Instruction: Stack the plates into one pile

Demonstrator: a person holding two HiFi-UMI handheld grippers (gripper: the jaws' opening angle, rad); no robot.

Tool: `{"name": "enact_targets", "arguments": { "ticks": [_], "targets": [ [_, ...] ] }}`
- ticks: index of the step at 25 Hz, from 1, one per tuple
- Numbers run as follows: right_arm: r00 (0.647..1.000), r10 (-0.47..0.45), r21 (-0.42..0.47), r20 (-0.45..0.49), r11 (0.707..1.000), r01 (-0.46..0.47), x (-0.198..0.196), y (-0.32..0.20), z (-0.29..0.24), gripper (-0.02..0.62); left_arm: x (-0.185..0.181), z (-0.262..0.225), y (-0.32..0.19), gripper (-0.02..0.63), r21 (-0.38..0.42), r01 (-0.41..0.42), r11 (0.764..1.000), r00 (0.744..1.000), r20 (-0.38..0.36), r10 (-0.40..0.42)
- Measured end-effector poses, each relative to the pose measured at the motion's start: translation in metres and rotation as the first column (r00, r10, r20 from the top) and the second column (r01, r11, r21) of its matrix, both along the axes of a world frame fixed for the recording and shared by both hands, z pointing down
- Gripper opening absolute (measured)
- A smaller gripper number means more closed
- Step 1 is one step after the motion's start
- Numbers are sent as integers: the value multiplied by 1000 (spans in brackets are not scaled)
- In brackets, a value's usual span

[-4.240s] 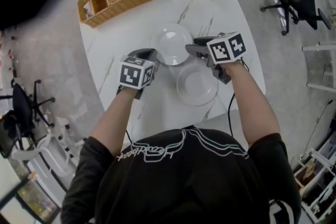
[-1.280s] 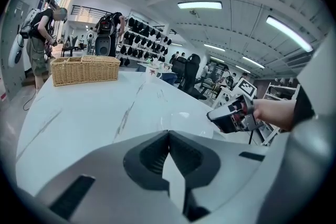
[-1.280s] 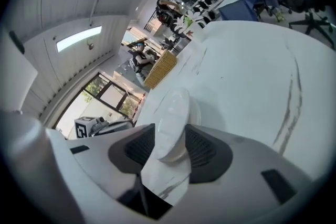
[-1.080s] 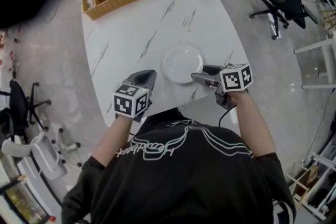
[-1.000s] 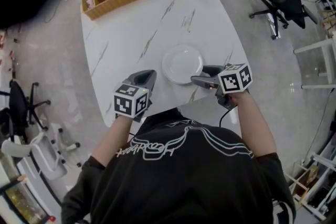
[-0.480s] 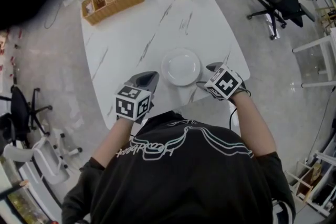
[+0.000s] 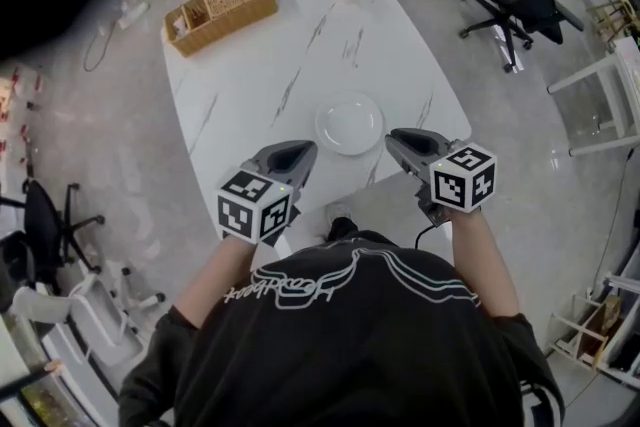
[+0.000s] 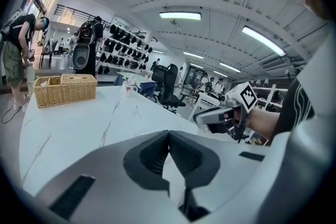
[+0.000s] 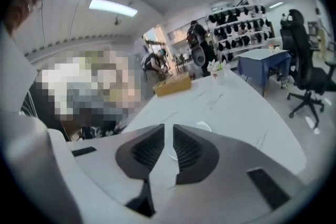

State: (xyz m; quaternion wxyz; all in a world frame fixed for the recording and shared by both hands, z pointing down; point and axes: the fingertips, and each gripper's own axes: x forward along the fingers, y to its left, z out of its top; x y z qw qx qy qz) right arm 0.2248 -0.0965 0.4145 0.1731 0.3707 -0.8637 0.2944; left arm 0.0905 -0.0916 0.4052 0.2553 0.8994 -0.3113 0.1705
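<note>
The white round ceramic plates [image 7: 349, 123] lie as one pile near the front edge of the white marble table [image 7: 250, 65]. We see none apart, so stacking looks complete. Count: one pile, plate number unreadable from above, and one woven wicker basket [image 7: 222, 7]. The left gripper [image 7: 304, 149] is closed, empty. The right gripper [image 7: 394, 136] has just been closing to a narrow gap, nothing between.

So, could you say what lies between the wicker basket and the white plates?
Nothing; the head view shows only bare white marble tabletop between woven wicker basket and white plate pile.
</note>
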Motion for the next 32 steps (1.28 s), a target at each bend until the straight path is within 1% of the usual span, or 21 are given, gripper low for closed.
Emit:
{"name": "enact_targets", "arguments": {
  "ticks": [1, 2, 4, 6, 8, 10, 14, 16, 19, 24, 32],
  "targets": [
    [997, 36, 27, 61, 999, -38, -3, 4, -12, 59, -3, -8, 7, 23, 8, -6, 1000, 1000, -14, 7],
    [993, 57, 55, 108, 996, -63, -7, 9, -22, 44, -5, -14, 13, 23, 15, -12, 1000, 1000, -27, 12],
    [982, 61, 104, 177, 991, -81, -16, 23, -39, 28, -11, -25, 25, 23, 28, -17, 999, 998, -54, 19],
    [970, 44, 129, 239, 989, -76, -28, 39, -52, 26, -15, -35, 37, 23, 33, -18, 999, 996, -91, 21],
    [963, 11, 163, 270, 985, -57, -41, 55, -66, 26, -18, -46, 47, 23, 37, -18, 999, 991, -131, 23],
    [961, -22, 206, 277, 978, -37, -51, 68, -79, 26, -20, -57, 56, 23, 55, -20, 998, 987, -156, 28],
    [941, -50, 241, 334, 970, -34, -67, 85, -102, 26, -26, -73, 66, 23, 112, -19, 994, 986, -165, 38],
    [941, -61, 256, 332, 966, -28, -74, 91, -107, 25, -31, -76, 71, 23, 124, -16, 992, 985, -171, 37],
    [953, -67, 270, 295, 963, -16, -79, 97, -104, 26, -39, -77, 76, 23, 130, -6, 991, 985, -169, 28],
    [956, -47, 241, 290, 970, -25, -83, 103, -87, 25, -47, -66, 80, 23, 114, 4, 993, 987, -161, 15],
    [959, -15, 231, 285, 971, -54, -76, 109, -78, 26, -40, -61, 85, 23, 114, -25, 993, 987, -154, 43]
  ]
}}
